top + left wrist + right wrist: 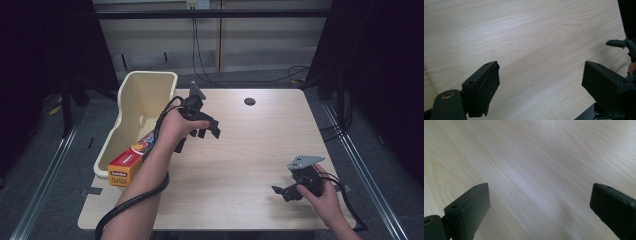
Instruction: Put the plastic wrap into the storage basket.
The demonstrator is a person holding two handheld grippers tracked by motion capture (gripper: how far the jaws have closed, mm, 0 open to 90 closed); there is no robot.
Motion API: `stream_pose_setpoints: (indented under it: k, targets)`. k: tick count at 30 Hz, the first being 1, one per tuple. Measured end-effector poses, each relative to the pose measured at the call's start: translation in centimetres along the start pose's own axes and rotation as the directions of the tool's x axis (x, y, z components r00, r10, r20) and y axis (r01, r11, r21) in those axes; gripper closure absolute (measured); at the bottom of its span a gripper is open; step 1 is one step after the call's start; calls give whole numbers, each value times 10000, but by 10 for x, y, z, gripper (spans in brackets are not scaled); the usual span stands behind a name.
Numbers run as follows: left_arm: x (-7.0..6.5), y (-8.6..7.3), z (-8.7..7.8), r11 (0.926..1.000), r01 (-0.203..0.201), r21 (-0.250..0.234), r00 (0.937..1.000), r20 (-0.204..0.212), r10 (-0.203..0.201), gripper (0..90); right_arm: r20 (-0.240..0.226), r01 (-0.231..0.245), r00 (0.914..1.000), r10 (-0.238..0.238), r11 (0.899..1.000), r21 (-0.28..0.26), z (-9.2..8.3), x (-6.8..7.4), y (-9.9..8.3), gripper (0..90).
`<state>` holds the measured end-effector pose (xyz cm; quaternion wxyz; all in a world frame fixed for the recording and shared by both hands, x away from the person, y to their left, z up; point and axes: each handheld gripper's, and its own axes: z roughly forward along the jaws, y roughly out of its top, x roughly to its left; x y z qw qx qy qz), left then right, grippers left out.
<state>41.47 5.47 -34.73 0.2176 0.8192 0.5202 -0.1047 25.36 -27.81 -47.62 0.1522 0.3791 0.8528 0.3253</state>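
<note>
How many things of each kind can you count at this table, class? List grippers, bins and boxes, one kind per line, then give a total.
Grippers: 2, the left gripper and the right gripper, both with jaws apart
Bins: 1, the cream bin at the table's left edge
Boxes: 1, the plastic wrap box lying in that bin, one end sticking out
Total: 4

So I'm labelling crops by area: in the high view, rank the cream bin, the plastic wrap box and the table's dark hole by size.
Largest to smallest:
1. cream bin
2. plastic wrap box, partly hidden by the forearm
3. dark hole
</note>
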Motion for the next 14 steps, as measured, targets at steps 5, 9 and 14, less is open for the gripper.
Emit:
stream_pose_setpoints:
  k: [5, 9, 14]
  targets:
    - [1, -4, 11, 10000, -69, 27, 9999, 135, 68, 143, 173, 28, 9998, -30, 10000, 86, 1, 1, 0, 29]
    - [1, -6, 18, 9998, -205, 54, 9995, 230, 203, 142, 173, 60, 9998, -62, 9999, 82, 1, 1, 0, 29]
    - [0, -8, 25, 9996, -285, -3, 9995, 142, 285, 140, 203, 60, 9998, -61, 10000, 78, 2, 1, -1, 29]
